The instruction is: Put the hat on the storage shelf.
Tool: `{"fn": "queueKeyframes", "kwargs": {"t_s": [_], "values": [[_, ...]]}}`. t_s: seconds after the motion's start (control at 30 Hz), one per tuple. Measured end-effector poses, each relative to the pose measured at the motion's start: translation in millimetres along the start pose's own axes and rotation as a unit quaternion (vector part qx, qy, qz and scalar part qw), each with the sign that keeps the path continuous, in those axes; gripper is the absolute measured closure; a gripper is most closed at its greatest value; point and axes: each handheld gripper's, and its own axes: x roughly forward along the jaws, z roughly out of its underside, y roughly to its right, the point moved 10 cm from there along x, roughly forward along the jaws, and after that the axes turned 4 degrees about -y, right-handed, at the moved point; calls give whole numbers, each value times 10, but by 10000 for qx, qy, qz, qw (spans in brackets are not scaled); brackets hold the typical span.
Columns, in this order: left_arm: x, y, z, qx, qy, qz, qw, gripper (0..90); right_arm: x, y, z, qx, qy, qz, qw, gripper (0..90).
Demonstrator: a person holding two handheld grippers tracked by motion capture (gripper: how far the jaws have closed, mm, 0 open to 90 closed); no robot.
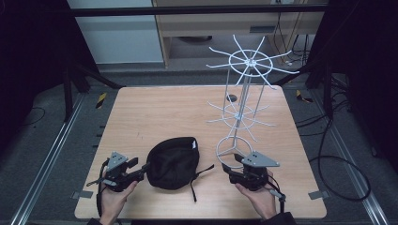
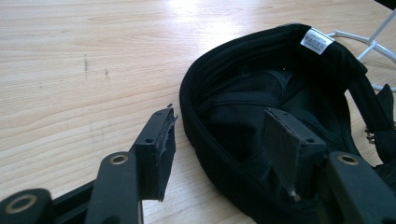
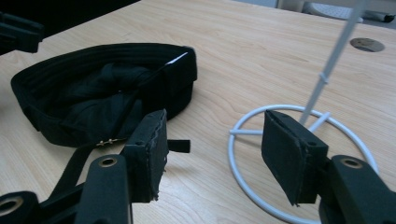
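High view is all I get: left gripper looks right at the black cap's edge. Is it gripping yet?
Observer: No. In the left gripper view the left gripper straddles the cap at its rim: one jaw outside, one inside, pads not pressing.
Operator: Right gripper holding anything?
Observer: Nothing. The right gripper view shows the right gripper open, with bare table and the base ring of the white wire stand beyond its jaws.
Operator: Strap?
Observer: The strap lies loose on the table, and its small brass-coloured buckle sits by the left-hand jaw in that view.
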Motion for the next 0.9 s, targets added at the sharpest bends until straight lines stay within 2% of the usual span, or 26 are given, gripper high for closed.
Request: {"fn": "queueKeyframes", "kwargs": {"t_s": [0.3, 0.57, 0.77, 0.9], "values": [[80, 30, 22, 7, -116, -5, 9999, 444, 178, -156, -178, -132, 10, -167, 9998, 459], [114, 13, 53, -35, -200, 4, 9998, 451, 438, -345, -356, -148, 24, -355, 9993, 468], [148, 32, 99, -7, -334, 37, 9994, 483, 654, -416, -473, -208, -59, -310, 9993, 501], [163, 36, 126, 11, -416, 39, 9991, 498, 731, -461, -486, -259, -101, -300, 9992, 501]]}}
